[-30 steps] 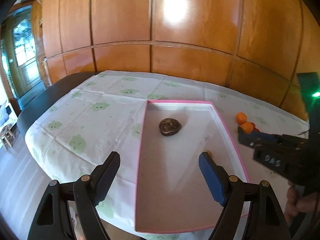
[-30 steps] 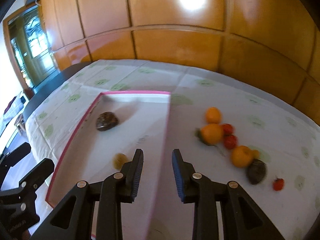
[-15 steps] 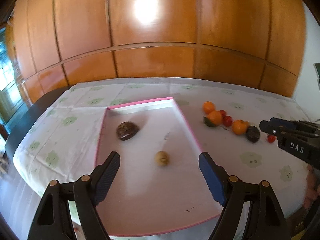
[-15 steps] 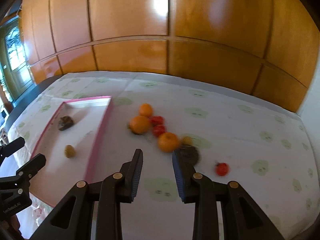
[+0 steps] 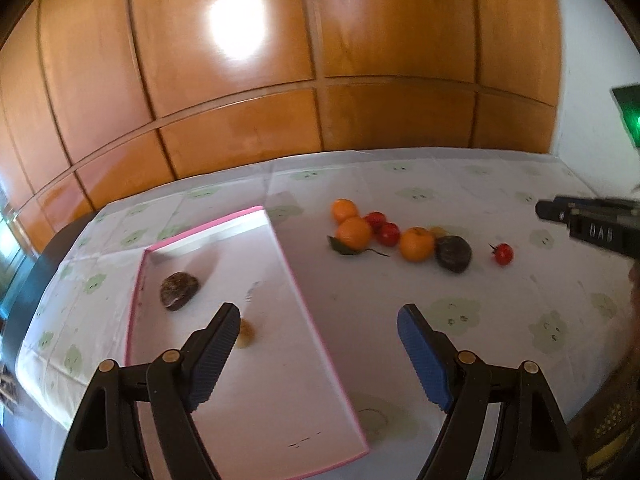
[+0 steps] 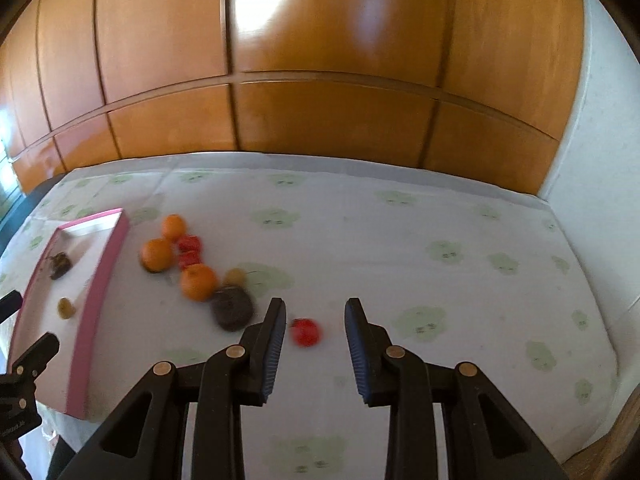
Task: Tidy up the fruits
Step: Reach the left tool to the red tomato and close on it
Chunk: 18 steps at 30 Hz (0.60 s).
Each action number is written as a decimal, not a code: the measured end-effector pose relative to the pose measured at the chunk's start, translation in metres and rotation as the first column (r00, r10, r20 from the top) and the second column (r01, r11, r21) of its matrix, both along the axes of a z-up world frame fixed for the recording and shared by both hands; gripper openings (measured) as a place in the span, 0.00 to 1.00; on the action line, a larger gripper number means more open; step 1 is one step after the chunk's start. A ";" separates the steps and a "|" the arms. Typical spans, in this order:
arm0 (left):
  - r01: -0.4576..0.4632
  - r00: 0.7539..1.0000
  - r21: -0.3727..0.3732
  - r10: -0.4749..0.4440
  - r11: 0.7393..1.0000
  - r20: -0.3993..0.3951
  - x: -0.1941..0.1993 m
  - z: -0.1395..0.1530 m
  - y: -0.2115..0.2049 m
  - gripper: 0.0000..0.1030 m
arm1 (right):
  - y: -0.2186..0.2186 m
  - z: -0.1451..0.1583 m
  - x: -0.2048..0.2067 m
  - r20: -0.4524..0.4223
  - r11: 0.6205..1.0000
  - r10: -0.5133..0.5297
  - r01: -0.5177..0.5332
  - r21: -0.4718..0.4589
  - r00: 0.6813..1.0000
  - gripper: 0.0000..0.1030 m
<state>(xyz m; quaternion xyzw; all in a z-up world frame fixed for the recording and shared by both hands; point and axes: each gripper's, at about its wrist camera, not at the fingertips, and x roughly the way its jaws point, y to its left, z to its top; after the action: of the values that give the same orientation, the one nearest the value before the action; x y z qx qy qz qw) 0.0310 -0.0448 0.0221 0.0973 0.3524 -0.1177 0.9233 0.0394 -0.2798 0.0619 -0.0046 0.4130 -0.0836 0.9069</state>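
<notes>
A pink-rimmed white tray (image 5: 280, 248) (image 6: 100, 280) holds a dark passion fruit (image 5: 179, 291) and a small yellow fruit (image 5: 245, 334). Right of it on the cloth lie three oranges (image 5: 353, 233), red tomatoes (image 5: 388, 233), a dark fruit (image 5: 453, 253) (image 6: 232, 307) and a lone cherry tomato (image 5: 503, 254) (image 6: 306, 331). My left gripper (image 5: 318, 350) is open above the tray's right rim. My right gripper (image 6: 316, 332) is open, and the cherry tomato lies just beyond it, between the fingers. It also shows at the right in the left wrist view (image 5: 560, 210).
The table carries a white cloth with green prints (image 6: 440, 248). A wooden panelled wall (image 6: 320, 60) stands right behind it. The table's right edge (image 6: 600, 280) meets a white wall. A dark table edge (image 5: 24, 280) shows at the left.
Both views have swung right, from the tray toward the loose fruit. My right gripper has opened wider and come close to the cherry tomato. The left gripper stays open.
</notes>
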 end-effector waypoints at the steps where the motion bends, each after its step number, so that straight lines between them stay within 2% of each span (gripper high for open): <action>1: 0.011 1.000 0.005 -0.011 1.000 -0.003 0.001 -0.001 -0.004 0.79 | -0.004 0.000 0.002 -0.005 1.000 -0.003 0.003 -0.002 1.000 0.30; 6: 0.066 0.997 0.018 -0.065 0.998 -0.044 0.007 -0.011 -0.026 0.79 | -0.045 -0.001 0.018 -0.026 0.998 -0.058 0.057 -0.035 0.998 0.30; 9: 0.111 0.991 0.008 -0.111 0.994 -0.069 0.012 -0.015 -0.042 0.79 | -0.066 -0.004 0.024 -0.020 0.995 -0.099 0.098 -0.013 0.995 0.30; 13: 0.183 0.979 -0.021 -0.184 0.983 -0.085 0.014 -0.015 -0.067 0.79 | -0.091 -0.015 0.026 -0.041 0.985 -0.153 0.155 0.074 0.987 0.30; 15: 0.212 0.972 -0.023 -0.213 0.977 -0.102 0.018 -0.017 -0.082 0.79 | -0.099 -0.016 0.028 -0.045 0.975 -0.161 0.166 0.147 0.986 0.30; 18: 0.266 0.950 -0.071 -0.274 0.961 -0.149 0.025 -0.021 -0.110 0.76 | -0.099 -0.012 0.026 -0.029 0.971 -0.156 0.159 0.176 0.987 0.30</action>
<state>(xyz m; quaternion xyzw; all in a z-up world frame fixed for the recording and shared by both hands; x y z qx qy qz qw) 0.0561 -0.1545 0.0016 0.1121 0.4045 -0.2590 0.8699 0.0655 -0.3787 0.0503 0.1085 0.4246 -0.1179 0.8911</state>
